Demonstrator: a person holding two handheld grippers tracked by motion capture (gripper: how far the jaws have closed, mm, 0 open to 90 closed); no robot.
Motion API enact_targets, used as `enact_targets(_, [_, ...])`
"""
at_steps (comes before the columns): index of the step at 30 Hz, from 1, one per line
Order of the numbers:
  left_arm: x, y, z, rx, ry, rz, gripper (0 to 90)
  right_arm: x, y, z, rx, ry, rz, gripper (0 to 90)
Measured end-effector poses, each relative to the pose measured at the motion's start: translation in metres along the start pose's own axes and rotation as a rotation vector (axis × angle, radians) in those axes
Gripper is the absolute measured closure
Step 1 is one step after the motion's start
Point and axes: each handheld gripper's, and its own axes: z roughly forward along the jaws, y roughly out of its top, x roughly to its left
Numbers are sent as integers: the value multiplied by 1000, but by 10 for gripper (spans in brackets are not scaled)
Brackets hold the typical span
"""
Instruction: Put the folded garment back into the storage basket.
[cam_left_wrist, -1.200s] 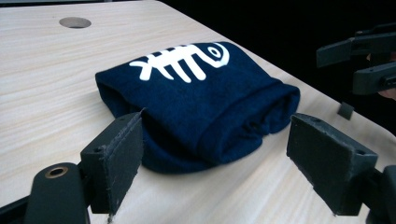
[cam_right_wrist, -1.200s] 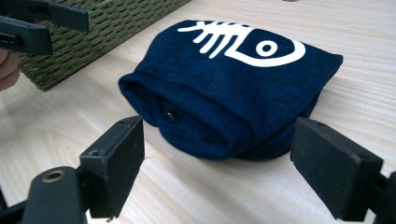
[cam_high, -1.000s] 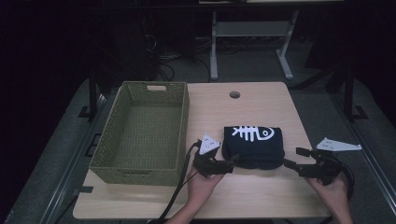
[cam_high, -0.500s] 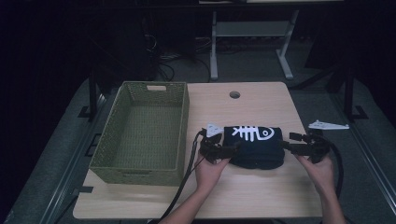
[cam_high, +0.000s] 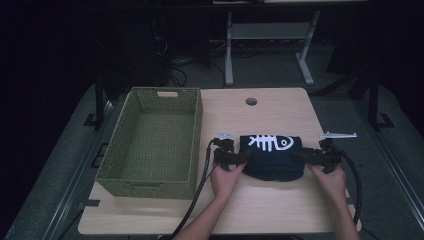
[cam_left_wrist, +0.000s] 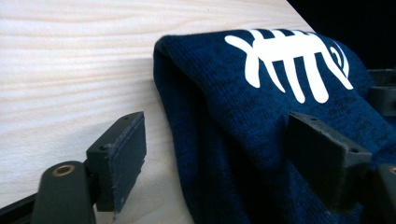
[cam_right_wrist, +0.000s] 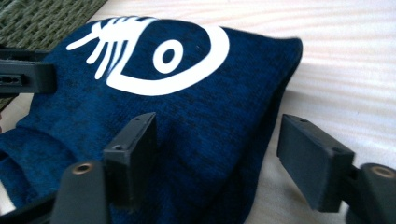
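Hand-held grippers (cam_high: 239, 159) (cam_high: 306, 156) closing around folded garment (cam_high: 272, 152)

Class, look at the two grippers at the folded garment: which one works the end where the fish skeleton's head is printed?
The right gripper: its jaws straddle the folded navy garment at the fish-head end; the left gripper takes the tail end.

The folded cloth (cam_high: 272, 157) is dark navy, flecked knit, with a white fish-skeleton print on top. At nine o'clock from it, the woven basket (cam_high: 152, 145) is olive green. The table (cam_high: 260, 210) is pale wood with fine grain. Both grippers' jaws are matte black.
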Motion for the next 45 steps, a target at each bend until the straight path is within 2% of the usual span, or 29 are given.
enact_targets(3, [1,-2,4,15,-2,-30,226,-3,-3,3,6,8,32,334])
enact_targets(5, [0,-4,6,20,-8,-30,247,-4,-7,6,3,13,58,366])
enact_targets(10, [-4,-5,8,19,-22,-29,304,-2,-8,6,4,3,61,435])
enact_targets(16, [-8,-4,11,27,-52,-39,455,5,-9,10,22,1,51,595])
enact_targets(17, [-8,-4,11,27,-55,-40,526,5,-9,10,25,18,59,631])
enact_targets(18, [-9,-3,12,24,-54,-38,526,5,-9,10,25,18,59,631])
enact_targets(20, [-10,-2,11,21,-55,-29,603,6,-10,7,19,33,62,679])
enact_targets(23, [-12,-1,10,16,-62,-15,655,9,-9,4,8,39,52,706])
enact_targets(25, [-13,1,7,9,-81,-21,668,13,-8,0,-4,49,50,712])
enact_targets(30, [-15,5,2,1,-93,-17,678,17,-7,-6,-22,62,51,721])
enact_targets(38, [-28,20,-15,-29,-117,30,684,22,-4,-20,-81,99,73,727])
enact_targets(39, [-29,22,-16,-34,-116,36,685,23,-3,-23,-102,121,85,729])
enact_targets(45, [-37,34,-29,-60,-123,58,685,29,4,-30,-117,122,76,732])
